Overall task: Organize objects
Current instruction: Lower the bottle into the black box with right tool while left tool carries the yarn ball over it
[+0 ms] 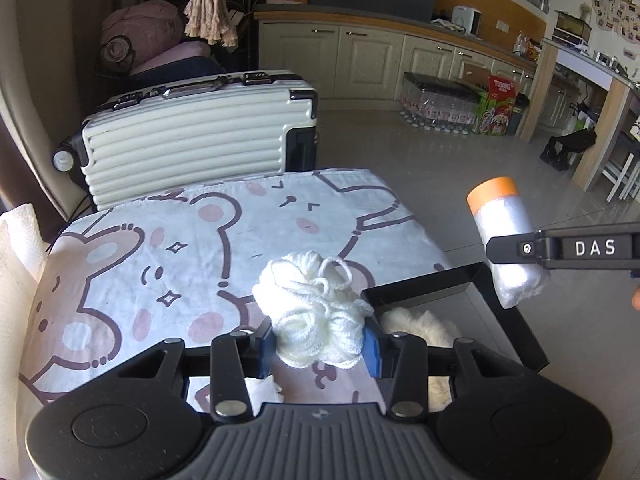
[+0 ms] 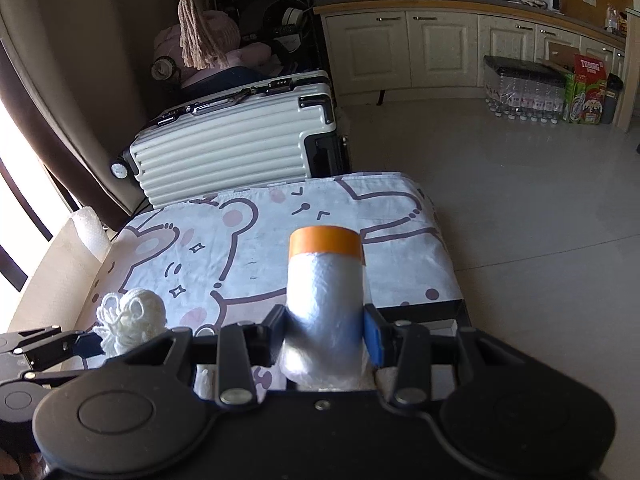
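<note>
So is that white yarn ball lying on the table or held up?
Held up: the left gripper is shut on the yarn ball, above the bear-print cloth.

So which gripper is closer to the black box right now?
Left. The left gripper, holding the yarn ball, hangs at the black box rim; the right gripper sits higher, off its far corner.

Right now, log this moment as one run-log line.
left gripper: shut on yarn ball | right gripper: shut on plastic roll | both held above bear-print cloth | black box: white fluffy item inside
</note>
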`<state>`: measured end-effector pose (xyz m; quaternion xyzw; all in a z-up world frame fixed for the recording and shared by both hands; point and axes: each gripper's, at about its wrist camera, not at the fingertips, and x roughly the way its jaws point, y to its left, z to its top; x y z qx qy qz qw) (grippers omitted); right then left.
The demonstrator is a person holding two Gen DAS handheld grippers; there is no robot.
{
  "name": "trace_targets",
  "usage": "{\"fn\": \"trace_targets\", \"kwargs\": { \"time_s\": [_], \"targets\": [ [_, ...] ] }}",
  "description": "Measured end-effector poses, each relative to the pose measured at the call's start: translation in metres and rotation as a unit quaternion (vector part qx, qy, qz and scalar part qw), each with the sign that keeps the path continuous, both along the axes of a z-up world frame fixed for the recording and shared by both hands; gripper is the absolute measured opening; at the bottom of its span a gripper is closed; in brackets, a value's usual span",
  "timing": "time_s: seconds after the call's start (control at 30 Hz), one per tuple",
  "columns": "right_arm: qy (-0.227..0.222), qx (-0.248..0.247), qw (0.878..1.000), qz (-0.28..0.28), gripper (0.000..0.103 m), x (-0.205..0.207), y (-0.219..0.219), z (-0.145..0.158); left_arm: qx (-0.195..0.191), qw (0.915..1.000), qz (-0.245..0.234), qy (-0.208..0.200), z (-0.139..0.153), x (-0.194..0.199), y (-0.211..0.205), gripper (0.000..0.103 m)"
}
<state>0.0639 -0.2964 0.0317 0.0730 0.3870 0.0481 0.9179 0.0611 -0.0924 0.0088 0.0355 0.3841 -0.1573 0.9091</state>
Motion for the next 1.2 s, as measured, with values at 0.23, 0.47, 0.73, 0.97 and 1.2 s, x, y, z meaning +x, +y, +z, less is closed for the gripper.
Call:
{"fn": "trace_targets", "kwargs": {
  "time_s": [0.23, 0.47, 0.73, 0.97, 1.2],
  "targets": [
    [0.006, -0.01, 1.0, -0.017, 0.042, -0.003, -0.02, -0.006, -0.011, 0.9997, -0.023, -0.007, -0.001, -0.001, -0.019, 0.044],
    [0.02, -0.011, 0.999, -0.022, 0.042, 0.002, -0.033, -0.022, -0.017, 0.9992, -0.035, -0.006, -0.005, 0.004, -0.033, 0.044],
    [0.049, -0.062, 0.997, -0.013, 0.042, 0.023, -0.04, -0.062, -0.026, 0.9984, -0.051, -0.002, -0.015, 0.017, -0.047, 0.044],
    [0.07, -0.095, 0.993, -0.006, 0.042, 0.045, -0.045, -0.099, -0.026, 0.9977, -0.061, 0.012, -0.03, 0.034, -0.056, 0.044],
    [0.109, -0.121, 0.986, 0.026, 0.042, 0.06, -0.045, -0.135, -0.031, 0.9965, -0.073, 0.027, -0.046, 0.051, -0.067, 0.043]
  ]
}}
